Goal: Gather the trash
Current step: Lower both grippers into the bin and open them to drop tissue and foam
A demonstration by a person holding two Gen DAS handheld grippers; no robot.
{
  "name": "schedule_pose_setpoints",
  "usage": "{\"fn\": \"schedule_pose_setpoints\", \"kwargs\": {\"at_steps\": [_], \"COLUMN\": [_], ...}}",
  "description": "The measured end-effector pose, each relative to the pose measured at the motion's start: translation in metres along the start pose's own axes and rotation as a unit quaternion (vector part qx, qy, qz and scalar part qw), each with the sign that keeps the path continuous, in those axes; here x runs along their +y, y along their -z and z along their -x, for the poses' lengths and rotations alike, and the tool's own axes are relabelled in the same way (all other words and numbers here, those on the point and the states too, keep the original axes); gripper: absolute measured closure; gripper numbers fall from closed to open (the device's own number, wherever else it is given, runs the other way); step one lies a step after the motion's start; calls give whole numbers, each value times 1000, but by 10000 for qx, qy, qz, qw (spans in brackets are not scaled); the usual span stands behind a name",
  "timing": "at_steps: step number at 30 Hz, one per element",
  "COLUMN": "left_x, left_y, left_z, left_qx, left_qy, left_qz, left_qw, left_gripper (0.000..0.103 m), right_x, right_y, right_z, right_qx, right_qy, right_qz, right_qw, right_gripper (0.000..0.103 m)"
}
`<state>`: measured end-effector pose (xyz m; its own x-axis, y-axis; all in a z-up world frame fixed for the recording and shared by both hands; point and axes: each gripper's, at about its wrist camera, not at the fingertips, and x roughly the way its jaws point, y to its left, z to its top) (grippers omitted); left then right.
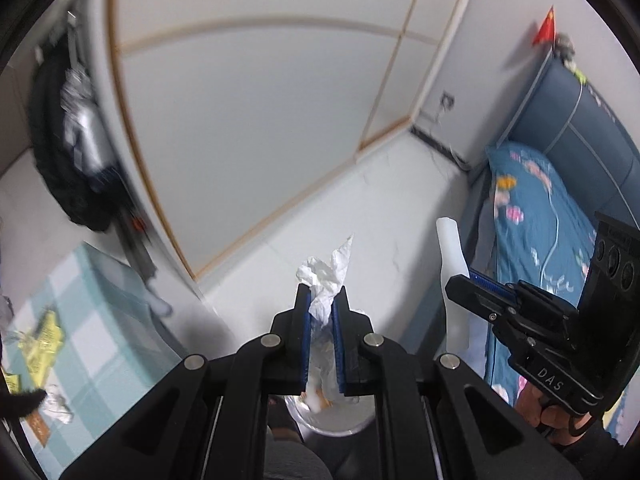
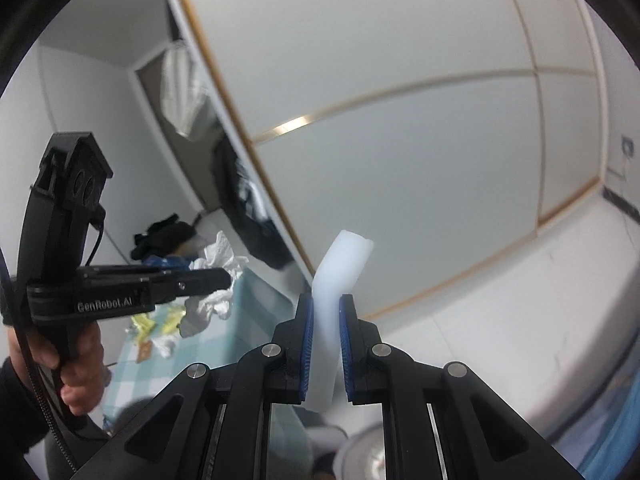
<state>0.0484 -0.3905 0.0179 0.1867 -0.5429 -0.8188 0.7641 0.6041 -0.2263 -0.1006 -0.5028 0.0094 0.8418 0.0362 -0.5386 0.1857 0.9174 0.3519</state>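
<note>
My left gripper [image 1: 322,294] is shut on a crumpled white tissue [image 1: 328,276], held up in the air; the tissue [image 2: 218,276] also shows at that gripper's tip [image 2: 224,280] in the right wrist view. My right gripper [image 2: 326,304] is shut on a squashed translucent white plastic piece [image 2: 340,280], which pokes up past the blue pads. That plastic piece [image 1: 452,276] and the right gripper [image 1: 466,280] appear at the right of the left wrist view. A round bin opening [image 1: 332,416] lies below the left gripper and shows again [image 2: 368,452] under the right one.
A small table with a blue checked cloth [image 1: 88,320] holds yellow wrappers [image 1: 44,340] and crumpled paper [image 2: 164,344]. White wardrobe doors [image 1: 248,120] stand ahead, dark clothes [image 1: 68,152] hang at the left, and a bed with a flowered blue sheet [image 1: 536,232] is at the right.
</note>
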Motion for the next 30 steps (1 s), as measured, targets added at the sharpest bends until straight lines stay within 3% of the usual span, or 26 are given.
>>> {"fn": "schedule_pose_setpoints", "kwargs": {"at_steps": [6, 14, 21, 24, 30], "left_x": [-10, -22, -15, -11, -14], "left_y": [13, 39, 66, 79, 93], "left_z": [-64, -133, -179, -196, -222], "left_qx": [1069, 2269, 3325, 3760, 4176], "left_qy": [84, 141, 195, 259, 119], "left_qz": [26, 36, 217, 393, 300], "left_qw": [9942, 9738, 9426, 9254, 9081], "left_gripper": [97, 97, 97, 97, 97], "right_x": [-50, -91, -115, -117, -114], "right_y": [42, 94, 144, 158, 181], "right_z": [-9, -37, -63, -72, -85], "right_qx": [438, 1085, 1840, 2030, 2329], "right_qy": [184, 388, 493, 478, 498], "right_qz": [-560, -1125, -1629, -1752, -1889], "right_qw": [9973, 9869, 9681, 9622, 9527], "right_gripper": [91, 90, 90, 90, 88]}}
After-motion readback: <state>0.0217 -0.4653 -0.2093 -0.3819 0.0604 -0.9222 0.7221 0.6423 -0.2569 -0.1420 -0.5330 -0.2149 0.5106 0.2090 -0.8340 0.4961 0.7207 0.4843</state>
